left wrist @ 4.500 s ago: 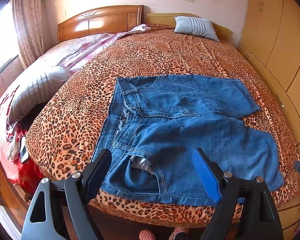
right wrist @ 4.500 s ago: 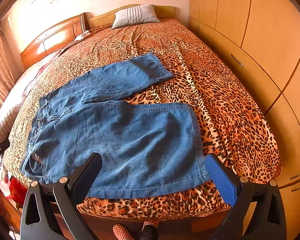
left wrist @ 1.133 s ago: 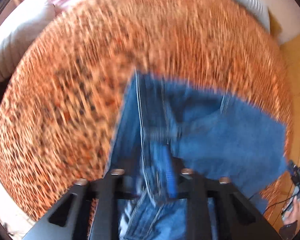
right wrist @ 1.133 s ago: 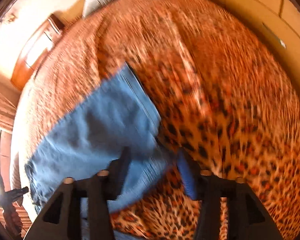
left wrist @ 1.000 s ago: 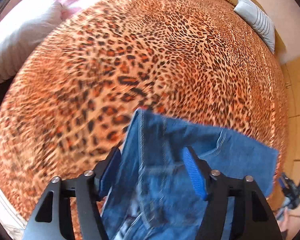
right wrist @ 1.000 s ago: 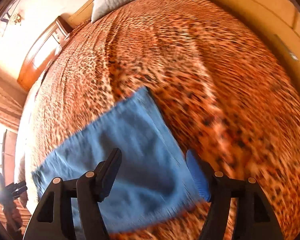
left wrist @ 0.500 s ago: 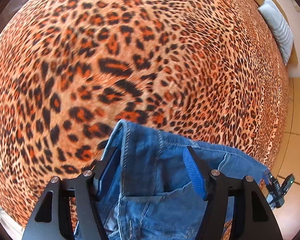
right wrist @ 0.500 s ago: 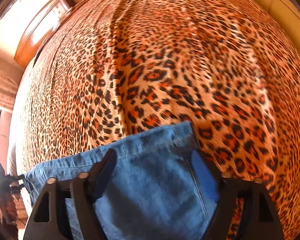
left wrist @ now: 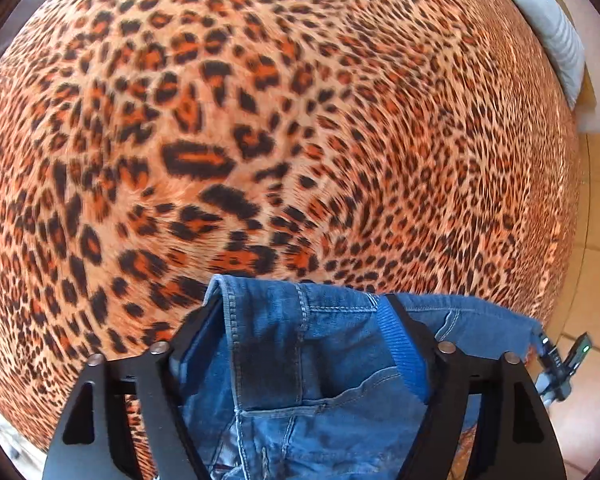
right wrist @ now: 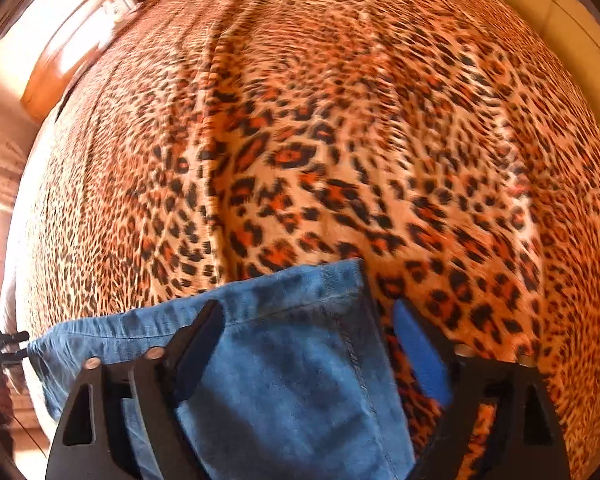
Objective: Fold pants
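Note:
Blue denim pants [left wrist: 308, 360] lie folded lengthwise on the leopard-print bedspread [left wrist: 260, 140]. In the left wrist view the waistband corner sits between the fingers of my left gripper [left wrist: 300, 344], which is open around it. In the right wrist view the leg hem corner [right wrist: 320, 320] lies between the fingers of my right gripper [right wrist: 308, 344], also open. The right gripper shows at the far right of the left wrist view [left wrist: 564, 364]; the left gripper shows at the left edge of the right wrist view [right wrist: 8, 344].
A striped grey pillow [left wrist: 556, 36] lies at the head of the bed. A wooden headboard [right wrist: 72, 52] and wardrobe fronts [right wrist: 548, 4] border the bed. Tiled floor [left wrist: 596, 280] shows past the bed's right edge.
Both grippers carried the near half of the pants over the far half, then opened. Since half a second ago they have sunk slightly closer to the bed, still open over the denim.

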`<state>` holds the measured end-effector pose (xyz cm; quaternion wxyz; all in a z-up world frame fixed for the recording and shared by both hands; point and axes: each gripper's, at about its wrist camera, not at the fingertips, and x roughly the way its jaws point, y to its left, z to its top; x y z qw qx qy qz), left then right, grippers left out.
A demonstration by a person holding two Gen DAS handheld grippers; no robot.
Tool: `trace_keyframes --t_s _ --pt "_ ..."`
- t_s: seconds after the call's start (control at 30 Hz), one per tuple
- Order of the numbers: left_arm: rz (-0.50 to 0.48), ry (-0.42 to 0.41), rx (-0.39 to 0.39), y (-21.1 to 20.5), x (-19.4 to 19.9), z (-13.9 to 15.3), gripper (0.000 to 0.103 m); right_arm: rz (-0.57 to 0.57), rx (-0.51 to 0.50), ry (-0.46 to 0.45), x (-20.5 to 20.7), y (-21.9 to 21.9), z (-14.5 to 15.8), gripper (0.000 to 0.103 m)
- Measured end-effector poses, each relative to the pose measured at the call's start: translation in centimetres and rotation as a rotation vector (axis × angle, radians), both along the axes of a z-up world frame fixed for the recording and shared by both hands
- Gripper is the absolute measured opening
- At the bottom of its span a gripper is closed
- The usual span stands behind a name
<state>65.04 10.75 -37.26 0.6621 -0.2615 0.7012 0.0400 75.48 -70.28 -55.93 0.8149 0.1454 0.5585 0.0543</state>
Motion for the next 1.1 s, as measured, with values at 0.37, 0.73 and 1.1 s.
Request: trace_keyframes --t_s 0.37,0.73,1.1 --pt "-0.183 -0.098 0.272 -5.7 3.8 -1.1 0.005 0.115 -0.163 -0.050 0.0 5.6 1.2 0.011" --pt "-0.154 -0.337 0.235 -7.4 3.1 2.3 0.004 0.045 -0.062 -0.221 -8.1 4.0 8.8 0.011" --pt "-0.129 -0.584 0.225 -4.7 -17.5 15.7 0.005 -0.058 0.069 -0.393 -23.9 1.3 14.6 0.011"
